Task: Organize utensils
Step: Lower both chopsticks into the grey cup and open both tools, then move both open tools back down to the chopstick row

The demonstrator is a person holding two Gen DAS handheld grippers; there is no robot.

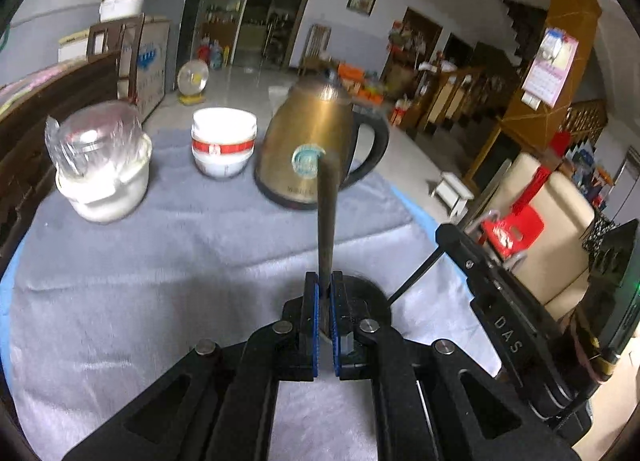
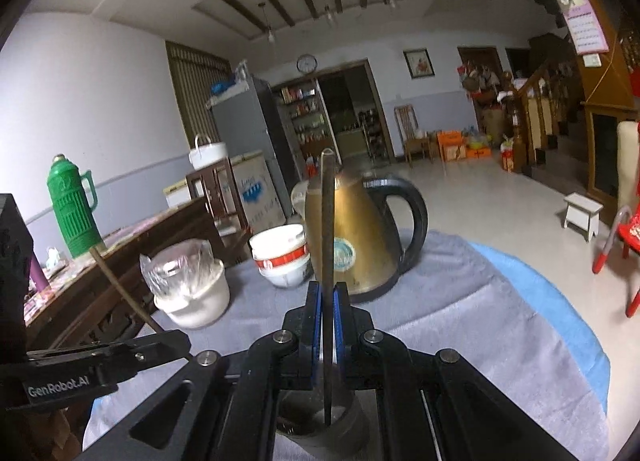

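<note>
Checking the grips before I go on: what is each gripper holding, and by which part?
Left gripper: a dark slim utensil handle, pinched at its lower part. Right gripper: a thin metal utensil, held mid-length.

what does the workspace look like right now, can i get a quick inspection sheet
surface: table under a grey cloth, blue layer showing at the edge.
job's things: one dark utensil handle in the left gripper; a thin flat utensil in the right gripper; a metal cup below it.
clutter: brass kettle, stacked bowls, white jar wrapped in plastic.
grippers: both shut on their utensils.
cables: nothing seen for certain.
surroundings: green thermos, red chair, white stool, fridge.
</note>
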